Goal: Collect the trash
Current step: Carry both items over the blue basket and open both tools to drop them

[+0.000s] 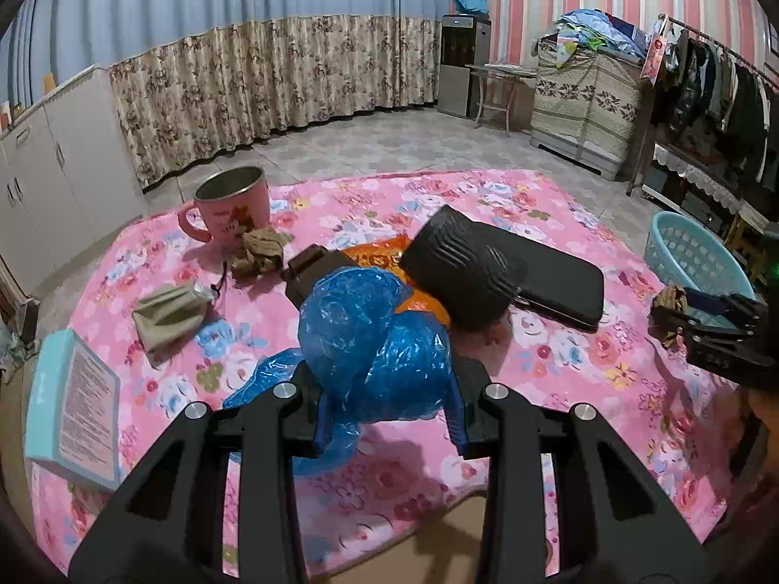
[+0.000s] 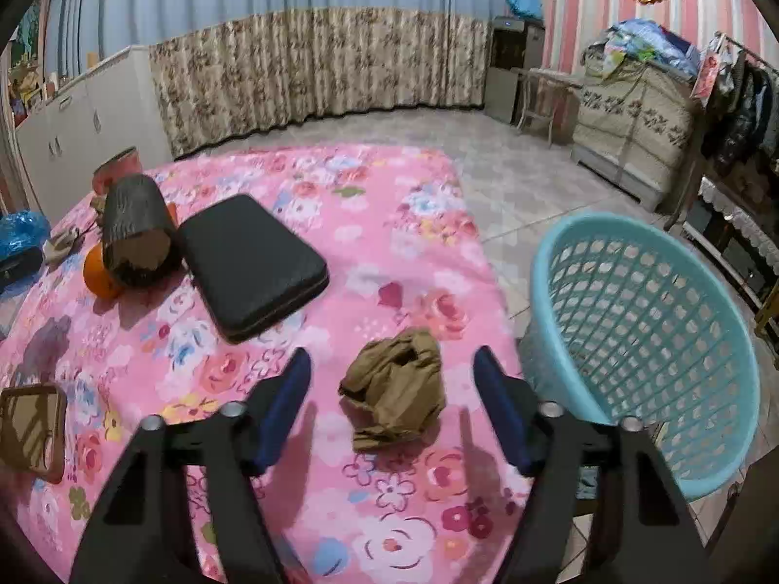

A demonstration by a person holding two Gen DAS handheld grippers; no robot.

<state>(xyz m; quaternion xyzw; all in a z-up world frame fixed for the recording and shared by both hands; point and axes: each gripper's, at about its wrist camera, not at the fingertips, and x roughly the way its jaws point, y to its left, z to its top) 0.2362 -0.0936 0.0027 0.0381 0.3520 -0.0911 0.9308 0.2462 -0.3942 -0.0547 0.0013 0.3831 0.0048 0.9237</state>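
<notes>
Collecting trash, stage in progress. Places are given relative to the teal basket point(image 2: 647, 340), which stands off the right edge of the bench point(image 2: 370, 224) with its pink floral cover.

Far left of the basket: a crumpled brown paper point(image 1: 260, 250) lies against the pink mug point(image 1: 231, 204), with a flattened tan wrapper point(image 1: 168, 314) just nearer the viewer; both are untouched.

Left of the basket, mid-bench: the left tongs point(image 1: 387, 401) are closed on a bunched blue plastic bag point(image 1: 370, 331), lifted clear of the cover and not yet carried across.

Just beside the basket: the right tongs point(image 2: 392, 404) stand wide, with a crumpled brown paper wad point(image 2: 394, 389) lying on the cover between the two blue fingers, not gripped.

Basket: what shows of its interior appears bare, though the bottom is partly hidden.

Judged progress: early. One piece is in hand, one awaits pickup, and at least two remain far from the basket.
</notes>
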